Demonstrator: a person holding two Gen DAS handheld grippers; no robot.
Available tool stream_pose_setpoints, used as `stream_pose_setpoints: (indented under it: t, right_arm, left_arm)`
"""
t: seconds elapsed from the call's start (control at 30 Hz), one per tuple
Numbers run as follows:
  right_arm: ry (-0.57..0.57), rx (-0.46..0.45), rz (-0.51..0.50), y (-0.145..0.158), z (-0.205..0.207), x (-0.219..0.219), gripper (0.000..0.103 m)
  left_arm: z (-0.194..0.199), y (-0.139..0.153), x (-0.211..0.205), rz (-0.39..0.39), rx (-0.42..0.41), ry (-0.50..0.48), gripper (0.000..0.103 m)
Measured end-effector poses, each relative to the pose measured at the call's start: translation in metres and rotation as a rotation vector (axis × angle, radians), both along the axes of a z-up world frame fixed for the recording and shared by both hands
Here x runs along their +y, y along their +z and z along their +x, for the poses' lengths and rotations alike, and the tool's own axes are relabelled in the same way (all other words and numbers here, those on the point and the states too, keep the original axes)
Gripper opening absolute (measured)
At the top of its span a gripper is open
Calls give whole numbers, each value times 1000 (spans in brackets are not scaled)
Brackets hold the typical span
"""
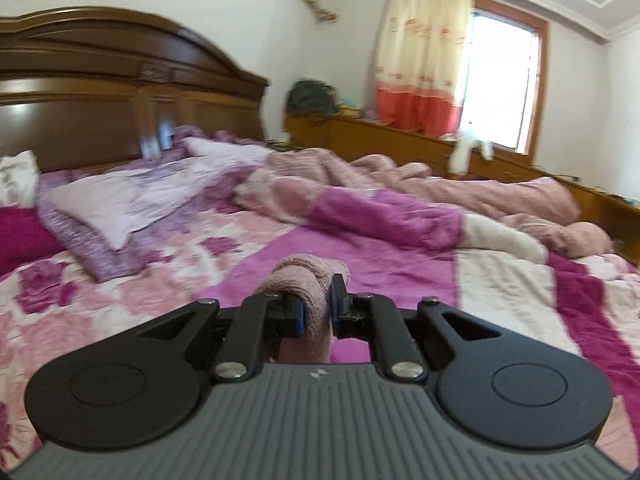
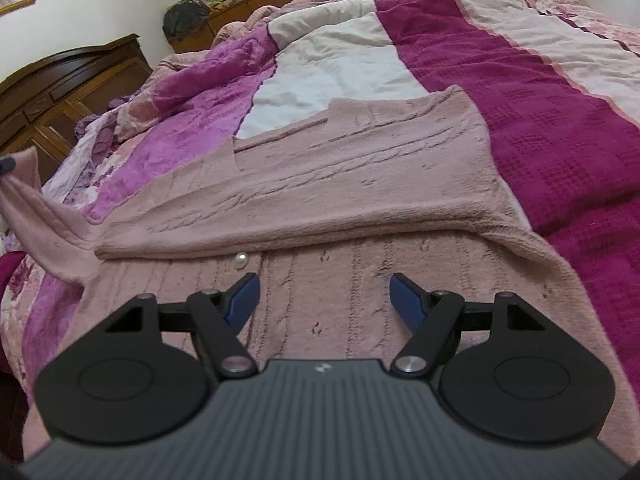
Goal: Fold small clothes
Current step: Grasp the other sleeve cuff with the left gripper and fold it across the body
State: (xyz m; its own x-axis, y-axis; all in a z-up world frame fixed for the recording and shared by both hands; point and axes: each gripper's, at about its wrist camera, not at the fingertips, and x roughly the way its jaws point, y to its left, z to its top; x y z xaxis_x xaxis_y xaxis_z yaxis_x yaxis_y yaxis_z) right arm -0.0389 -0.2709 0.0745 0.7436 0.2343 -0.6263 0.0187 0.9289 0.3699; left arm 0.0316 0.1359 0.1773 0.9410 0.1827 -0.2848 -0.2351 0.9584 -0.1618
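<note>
Ribbed pink knit cardigan (image 2: 320, 184), round pearly button (image 2: 241, 259), quilted bedspread (image 2: 540, 128)

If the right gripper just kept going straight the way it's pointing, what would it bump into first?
Probably the pink knitted sweater. The right gripper is open and points down over it, near the pearl button. The sweater's folded-over part lies just ahead, though depth is hard to judge here.
</note>
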Motion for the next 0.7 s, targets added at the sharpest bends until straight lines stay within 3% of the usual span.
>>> stream_pose_setpoints:
  t: [0.2, 0.4, 0.53, 0.7]
  right_arm:
    - [-34, 17, -19, 5, -4, -8, 74]
    - [-46, 33, -17, 3, -8, -14, 74]
    - [-71, 47, 1, -3, -9, -21, 74]
    - [-79, 59, 18, -9, -11, -24, 73]
  left_arm:
    - [10, 0, -66, 18, 5, -120, 13]
    - [27, -22, -126, 20, 58, -222, 13]
    - [37, -48, -163, 22, 120, -284, 13]
    - [56, -90, -195, 22, 269, -372, 13]
